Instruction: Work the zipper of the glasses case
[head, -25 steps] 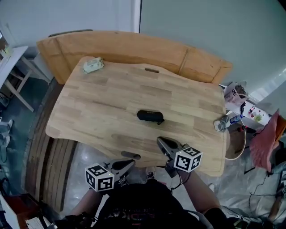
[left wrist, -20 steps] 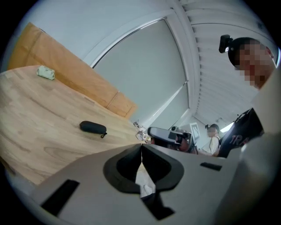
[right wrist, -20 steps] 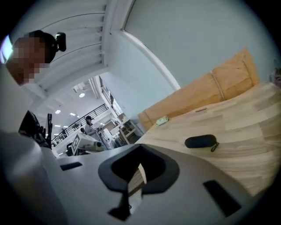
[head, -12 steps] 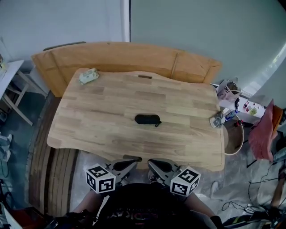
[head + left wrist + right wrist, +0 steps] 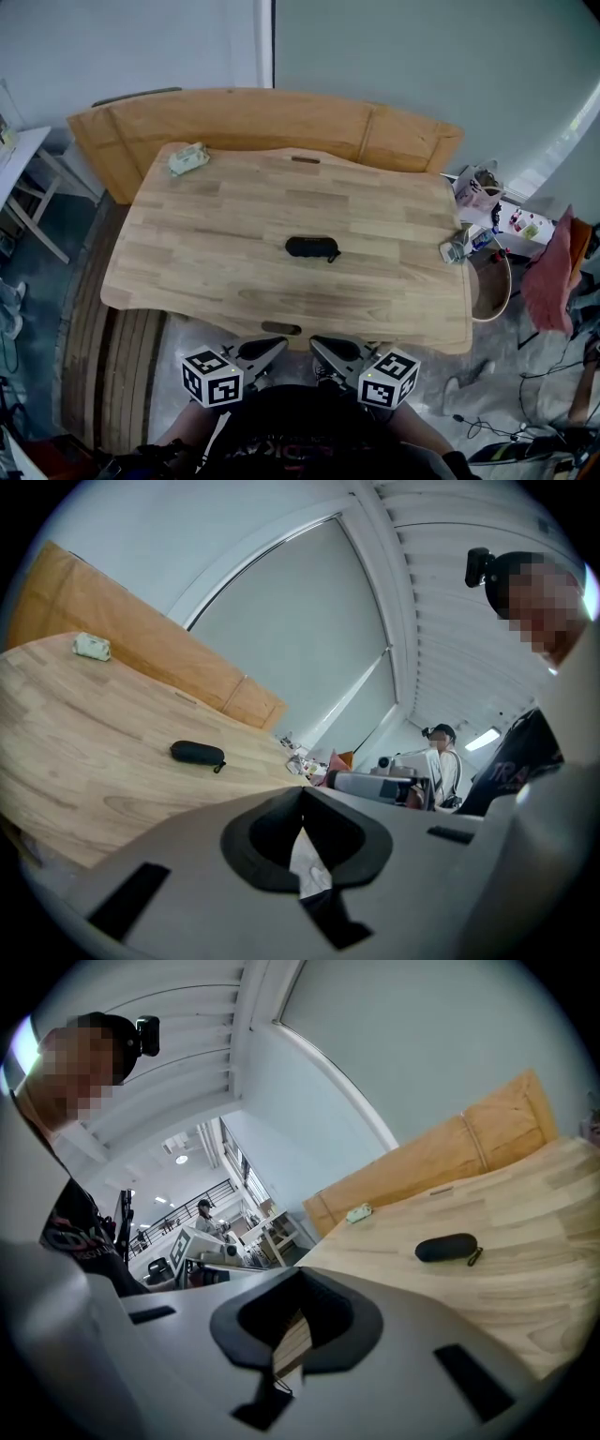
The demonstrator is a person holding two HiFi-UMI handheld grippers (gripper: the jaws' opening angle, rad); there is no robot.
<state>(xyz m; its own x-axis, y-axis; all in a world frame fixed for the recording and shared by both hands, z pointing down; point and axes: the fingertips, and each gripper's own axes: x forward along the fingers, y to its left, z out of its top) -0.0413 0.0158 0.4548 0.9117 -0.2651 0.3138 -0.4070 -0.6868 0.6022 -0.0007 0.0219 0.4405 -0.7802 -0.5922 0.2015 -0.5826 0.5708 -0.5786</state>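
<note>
On the table [image 5: 216,234] centre lay the glasses case [image 5: 312,247]. Off the near edge, left gripper [image 5: 279,344] and right gripper [image 5: 315,344] were fully closed, empty, well apart from it.

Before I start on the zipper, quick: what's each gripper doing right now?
Left gripper: closed, holding nothing.
Right gripper: closed, holding nothing.

Head view: even, cool, diffuse light; pale wooden tabletop [image 5: 234,234] uniformly bright, no glare; thin soft shadow under the small black oval zip case [image 5: 311,247]; straight lines bow toward the frame edges; lower edge dark. Both gripper views: circular fisheye, black corners; grey plastic left gripper [image 5: 302,794] and right gripper [image 5: 300,1274] out of focus at lower frame; bright ceiling strip lamp [image 5: 485,735] right of centre
</note>
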